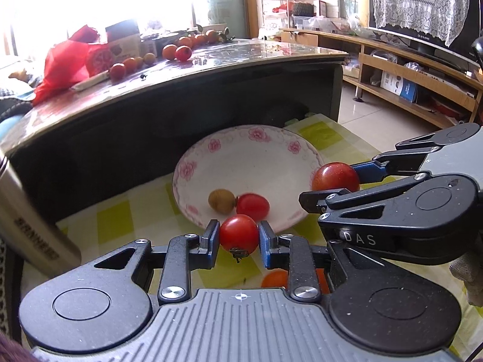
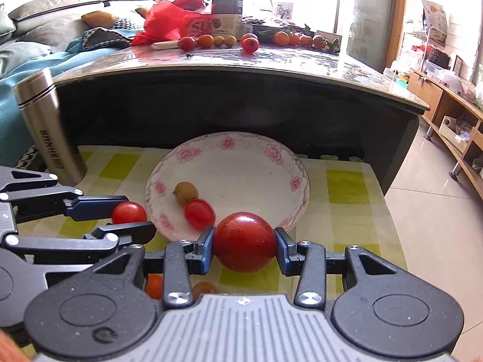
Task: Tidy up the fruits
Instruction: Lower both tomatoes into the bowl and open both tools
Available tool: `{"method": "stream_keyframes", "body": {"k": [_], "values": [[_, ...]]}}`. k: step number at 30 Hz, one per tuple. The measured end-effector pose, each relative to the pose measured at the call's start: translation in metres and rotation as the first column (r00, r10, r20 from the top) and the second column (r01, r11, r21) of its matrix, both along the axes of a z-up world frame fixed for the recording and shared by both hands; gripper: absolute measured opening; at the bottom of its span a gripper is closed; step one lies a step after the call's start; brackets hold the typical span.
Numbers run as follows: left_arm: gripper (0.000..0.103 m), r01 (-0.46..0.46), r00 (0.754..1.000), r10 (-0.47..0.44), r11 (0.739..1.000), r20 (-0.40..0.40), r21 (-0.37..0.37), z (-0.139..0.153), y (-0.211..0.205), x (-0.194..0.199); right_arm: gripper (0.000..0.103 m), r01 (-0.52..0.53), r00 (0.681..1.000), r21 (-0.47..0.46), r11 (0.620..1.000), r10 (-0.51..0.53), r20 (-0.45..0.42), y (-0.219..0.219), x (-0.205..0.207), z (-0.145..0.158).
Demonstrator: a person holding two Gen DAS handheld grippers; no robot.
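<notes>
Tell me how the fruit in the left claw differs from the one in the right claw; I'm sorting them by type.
The left fruit is smaller and bright red; the right fruit is larger and darker red with fine speckles. The left fruit shows a dried stem end at its bottom; no stem shows on the right fruit. Both are round, glossy, and each is clamped between a claw's blue pads at the near rim of the plate.

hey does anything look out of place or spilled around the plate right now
Nothing spilled or damaged. The plate sits flat, holding a brown fruit and a red tomato. Two loose fruits lie on the cloth beneath the claws, not yet plated.
</notes>
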State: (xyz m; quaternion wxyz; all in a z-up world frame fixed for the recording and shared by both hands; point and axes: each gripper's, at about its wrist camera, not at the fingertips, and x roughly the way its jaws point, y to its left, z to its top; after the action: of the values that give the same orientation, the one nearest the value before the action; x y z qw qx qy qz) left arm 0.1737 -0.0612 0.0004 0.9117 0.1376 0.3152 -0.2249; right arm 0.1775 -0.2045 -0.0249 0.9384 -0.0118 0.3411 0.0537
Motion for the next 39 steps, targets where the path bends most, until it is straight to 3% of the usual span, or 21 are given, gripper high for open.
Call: {"method": "stream_keyframes", "body": {"k": [19, 39], "values": [[0.034, -0.022, 0.997, 0.023, 1.0, -0.069, 0.022, -0.017, -0.008, 0.053, 0.046, -0.023, 0.998, -0.041, 0.999, 0.021, -0.061, -0.002, 0.058, -0.017], [0.035, -0.021, 0.999, 0.024, 0.998, -0.041, 0.066, -0.018, -0.016, 0.062, 0.046, -0.017, 0.998, -0.042, 0.999, 0.015, -0.064, -0.004, 0.068, -0.022]]}}
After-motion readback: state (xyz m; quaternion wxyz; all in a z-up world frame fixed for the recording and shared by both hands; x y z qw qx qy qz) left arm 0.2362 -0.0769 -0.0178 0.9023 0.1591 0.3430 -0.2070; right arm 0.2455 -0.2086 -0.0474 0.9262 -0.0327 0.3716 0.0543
